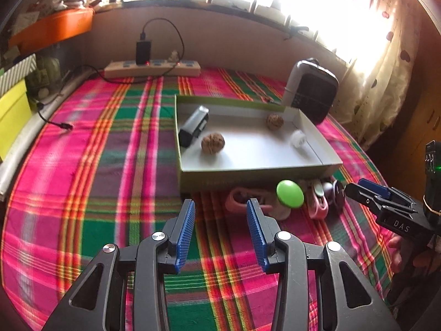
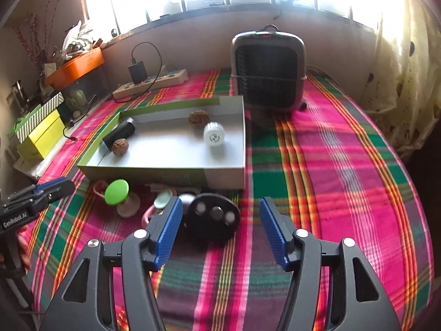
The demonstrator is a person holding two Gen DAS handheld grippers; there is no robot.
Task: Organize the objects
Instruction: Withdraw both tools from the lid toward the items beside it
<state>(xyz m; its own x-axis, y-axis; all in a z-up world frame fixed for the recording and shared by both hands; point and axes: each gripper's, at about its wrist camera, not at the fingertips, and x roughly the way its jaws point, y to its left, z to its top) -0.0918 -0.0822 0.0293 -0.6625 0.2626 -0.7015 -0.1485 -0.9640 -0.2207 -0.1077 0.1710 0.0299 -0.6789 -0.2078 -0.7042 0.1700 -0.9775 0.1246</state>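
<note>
A shallow green box (image 1: pixel 220 179) (image 2: pixel 165 175) lies on the plaid cloth. Inside it are two walnuts (image 1: pixel 212 143) (image 1: pixel 274 121), a black cylinder (image 1: pixel 193 129) and a white ridged ball (image 2: pixel 214 134). Along the box's front wall lie a green-capped knob (image 1: pixel 290 194) (image 2: pixel 117 192), pink looped pieces (image 1: pixel 317 207) and a black oval disc (image 2: pixel 213 216) with round studs. My left gripper (image 1: pixel 220 204) is open over bare cloth, just short of the pink pieces. My right gripper (image 2: pixel 220 201) is open, and the black disc sits between its fingers without touching the pads.
A grey and black heater (image 2: pixel 268 71) stands behind the box on the right. A power strip (image 1: pixel 151 67) with a charger and cable lies by the back wall. Yellow boxes (image 2: pixel 41 135) and an orange tray line the left side. A curtain (image 1: pixel 386 82) hangs at the right.
</note>
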